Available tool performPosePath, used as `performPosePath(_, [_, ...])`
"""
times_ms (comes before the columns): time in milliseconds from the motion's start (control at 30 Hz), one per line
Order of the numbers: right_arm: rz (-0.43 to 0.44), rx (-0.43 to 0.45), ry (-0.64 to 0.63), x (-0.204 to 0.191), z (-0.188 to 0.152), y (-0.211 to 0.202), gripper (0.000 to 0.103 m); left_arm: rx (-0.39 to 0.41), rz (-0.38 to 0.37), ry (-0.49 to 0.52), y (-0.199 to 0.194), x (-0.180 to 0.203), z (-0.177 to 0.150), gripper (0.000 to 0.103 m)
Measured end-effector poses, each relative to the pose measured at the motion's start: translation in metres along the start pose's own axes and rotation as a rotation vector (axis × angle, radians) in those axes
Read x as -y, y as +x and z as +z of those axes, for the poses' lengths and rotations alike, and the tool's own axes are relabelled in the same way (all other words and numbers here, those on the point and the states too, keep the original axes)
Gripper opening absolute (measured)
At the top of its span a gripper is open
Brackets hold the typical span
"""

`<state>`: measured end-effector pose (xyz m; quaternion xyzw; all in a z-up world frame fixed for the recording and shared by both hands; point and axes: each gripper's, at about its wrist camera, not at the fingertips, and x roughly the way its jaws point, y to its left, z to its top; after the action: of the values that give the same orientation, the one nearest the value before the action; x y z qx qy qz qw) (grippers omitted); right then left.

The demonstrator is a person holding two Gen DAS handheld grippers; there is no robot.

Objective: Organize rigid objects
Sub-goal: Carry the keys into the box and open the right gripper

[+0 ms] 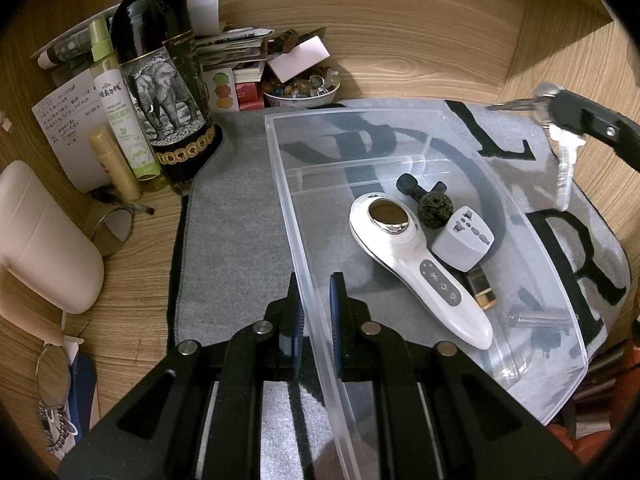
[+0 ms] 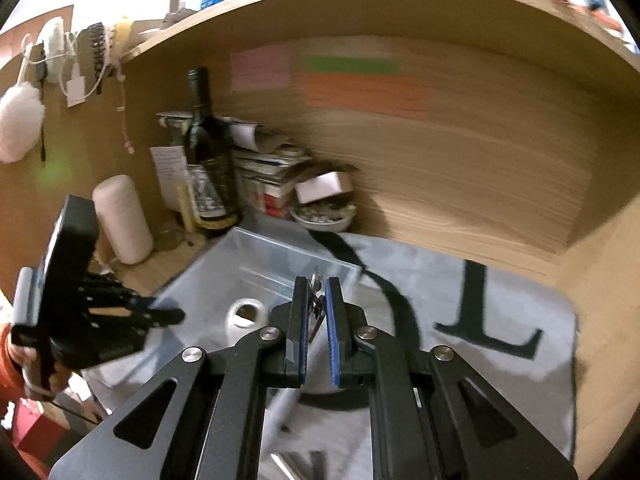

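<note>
A dark wine bottle [image 1: 160,76] with an elephant label stood at far left on the wooden desk [image 1: 132,240]. Next, the left gripper [image 1: 316,320] was clamped on the near wall of a clear plastic bin [image 1: 304,240] resting on a grey mat [image 1: 232,220]. Inside the bin lay a white handheld device [image 1: 416,264] and a white plug adapter [image 1: 464,240], touching. At far right, the right gripper [image 2: 316,320] was closed on a bunch of keys [image 1: 560,144], held above the mat beside the bin.
</note>
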<state>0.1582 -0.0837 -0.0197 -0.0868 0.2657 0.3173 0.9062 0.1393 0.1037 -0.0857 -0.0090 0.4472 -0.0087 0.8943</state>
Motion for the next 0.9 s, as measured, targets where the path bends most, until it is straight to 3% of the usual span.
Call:
performPosePath(300, [0.089,-0.104,-0.024,-0.027,-0.004,0.042,0.007,0.001,0.0,0.0,0.0,0.0,0.0,0.01])
performPosePath(600, [0.091,-0.214,-0.026,-0.032,-0.016,0.074,0.008,0.002,0.001,0.004,0.0,0.0,-0.001,0.01])
performPosePath(900, [0.091,-0.26,-0.027,-0.033,-0.019,0.083,0.008,0.001,0.003,0.005,0.0,0.0,-0.001,0.01])
